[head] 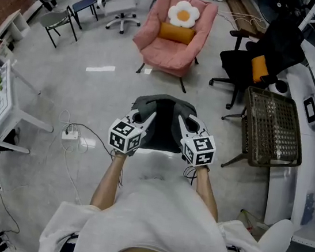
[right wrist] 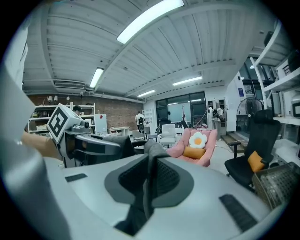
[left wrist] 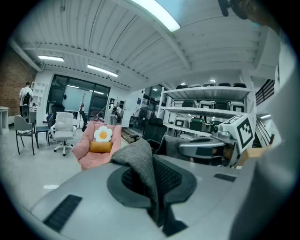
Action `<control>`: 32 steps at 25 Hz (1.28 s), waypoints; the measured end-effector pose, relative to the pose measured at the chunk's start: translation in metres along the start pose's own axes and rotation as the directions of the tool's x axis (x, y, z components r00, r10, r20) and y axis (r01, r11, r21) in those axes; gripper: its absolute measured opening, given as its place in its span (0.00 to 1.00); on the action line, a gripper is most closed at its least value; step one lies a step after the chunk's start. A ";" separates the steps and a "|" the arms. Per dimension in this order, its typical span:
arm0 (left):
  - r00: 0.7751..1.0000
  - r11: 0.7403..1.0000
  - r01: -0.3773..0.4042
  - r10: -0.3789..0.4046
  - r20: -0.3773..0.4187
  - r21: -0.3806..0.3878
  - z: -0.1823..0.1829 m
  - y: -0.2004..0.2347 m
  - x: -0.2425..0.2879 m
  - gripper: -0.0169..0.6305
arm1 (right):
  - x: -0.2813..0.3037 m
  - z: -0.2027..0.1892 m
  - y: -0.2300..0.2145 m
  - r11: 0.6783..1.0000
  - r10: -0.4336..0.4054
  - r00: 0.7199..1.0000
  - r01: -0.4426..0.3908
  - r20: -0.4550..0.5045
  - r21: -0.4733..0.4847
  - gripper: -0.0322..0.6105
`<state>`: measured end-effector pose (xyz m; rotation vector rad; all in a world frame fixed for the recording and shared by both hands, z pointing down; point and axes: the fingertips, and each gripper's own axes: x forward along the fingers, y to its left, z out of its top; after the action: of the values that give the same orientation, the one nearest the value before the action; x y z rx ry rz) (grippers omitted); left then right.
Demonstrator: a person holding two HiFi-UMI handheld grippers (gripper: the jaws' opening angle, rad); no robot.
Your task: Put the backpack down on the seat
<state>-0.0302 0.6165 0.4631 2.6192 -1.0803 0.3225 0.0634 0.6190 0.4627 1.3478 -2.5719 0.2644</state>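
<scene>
Your left gripper (head: 147, 117) and right gripper (head: 181, 122) each pinch a fabric fold of the grey backpack (head: 162, 133), fingers squeezed nearly together on it.

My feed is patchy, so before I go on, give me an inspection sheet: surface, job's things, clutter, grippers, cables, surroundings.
Surface: pink armchair ahead, seat bare; flower cushion and orange cushion lean on its back.
Job's things: grey backpack held up above the floor, apart from the armchair.
Clutter: wire-mesh basket at right.
Grippers: left gripper and right gripper both shut on backpack fabric.
Cables: power strip with leads trailing over the floor at left.
Surroundings: black office chair, white office chair.
</scene>
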 end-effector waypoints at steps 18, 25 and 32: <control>1.000 0.999 -0.007 0.006 -0.017 -0.039 -0.007 0.019 0.041 0.08 | 0.031 -0.012 -0.036 1.000 0.005 1.000 -0.005 -0.030 0.007 0.09; 1.000 0.999 -0.002 0.002 -0.010 -0.046 0.004 0.061 0.076 0.08 | 0.077 -0.004 -0.063 1.000 0.000 0.999 0.000 -0.037 0.001 0.09; 1.000 0.998 0.011 -0.011 -0.001 -0.063 0.026 0.121 0.117 0.08 | 0.141 0.013 -0.094 1.000 -0.011 0.998 0.011 -0.059 -0.010 0.09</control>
<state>-0.0331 0.4494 0.4969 2.5685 -1.0573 0.2832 0.0610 0.4518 0.4946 1.3299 -2.5137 0.2852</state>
